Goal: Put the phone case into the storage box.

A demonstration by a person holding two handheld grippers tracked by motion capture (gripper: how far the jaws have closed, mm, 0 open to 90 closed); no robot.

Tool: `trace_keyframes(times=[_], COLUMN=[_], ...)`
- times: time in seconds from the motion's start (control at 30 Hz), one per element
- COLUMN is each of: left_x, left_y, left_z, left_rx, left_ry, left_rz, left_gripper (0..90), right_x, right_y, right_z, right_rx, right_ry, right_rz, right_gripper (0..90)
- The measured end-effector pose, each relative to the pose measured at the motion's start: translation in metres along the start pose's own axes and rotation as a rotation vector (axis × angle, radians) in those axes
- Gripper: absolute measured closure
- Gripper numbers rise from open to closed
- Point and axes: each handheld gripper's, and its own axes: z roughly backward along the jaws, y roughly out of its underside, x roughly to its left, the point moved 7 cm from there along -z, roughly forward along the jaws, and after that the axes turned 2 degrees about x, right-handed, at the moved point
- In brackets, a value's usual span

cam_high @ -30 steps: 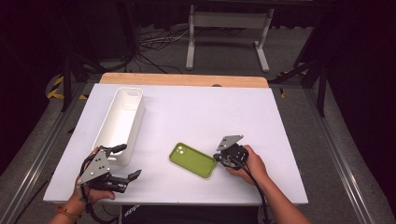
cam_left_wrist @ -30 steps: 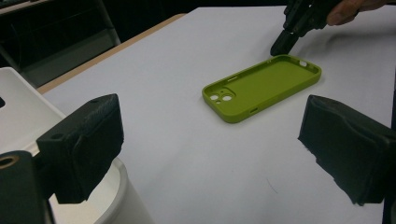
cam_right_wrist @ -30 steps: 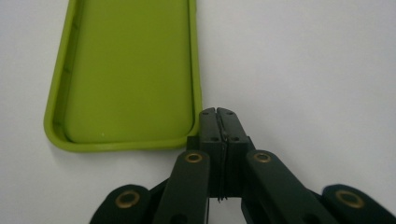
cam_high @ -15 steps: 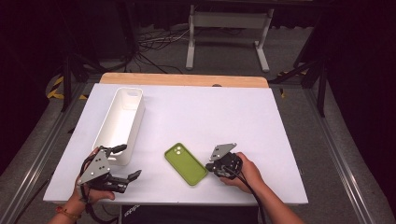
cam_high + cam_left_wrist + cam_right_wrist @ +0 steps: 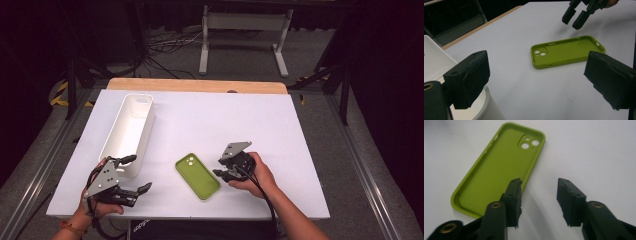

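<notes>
Green phone case (image 5: 197, 175) flat, just beside right hand-held gripper (image 5: 223, 170), untouched

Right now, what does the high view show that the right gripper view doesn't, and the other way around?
High view alone: the white bin, the left gripper with jaws apart, and both hands. Right gripper view alone: a close look into the green phone case, open side up with its camera cutouts, clear of the pads. Both: the case lying flat on the white table and the right gripper, which has just been opening, holding nothing.

Bright even overhead light on the white counter (image 5: 210, 120), dark surroundings, soft short shadows, near tool (image 5: 539, 200) jaws blurred
</notes>
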Motion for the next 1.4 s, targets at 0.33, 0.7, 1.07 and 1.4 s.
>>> trace_keyframes(times=[0.33,0.7,1.07,1.4], left_x=[-0.003,-0.005,-0.007,-0.006], left_y=[0.0,0.001,0.002,0.003], left_z=[-0.002,-0.003,-0.005,-0.005], left_rx=[0.001,0.013,0.016,0.025], left_ry=[0.015,0.034,0.038,0.043], left_rz=[0.002,-0.003,-0.002,-0.006], left_gripper=[6.8,6.8,6.8,6.8], right_x=[-0.008,-0.022,-0.017,-0.012], right_y=[-0.047,-0.069,-0.067,-0.065], right_z=[-0.03,-0.07,-0.084,-0.083], right_rx=[0.099,0.263,0.278,0.228], right_ry=[0.043,-0.003,-0.065,-0.01], right_rz=[-0.027,-0.134,-0.154,-0.177], right_gripper=[28.3,48.4,79.2,85.5])
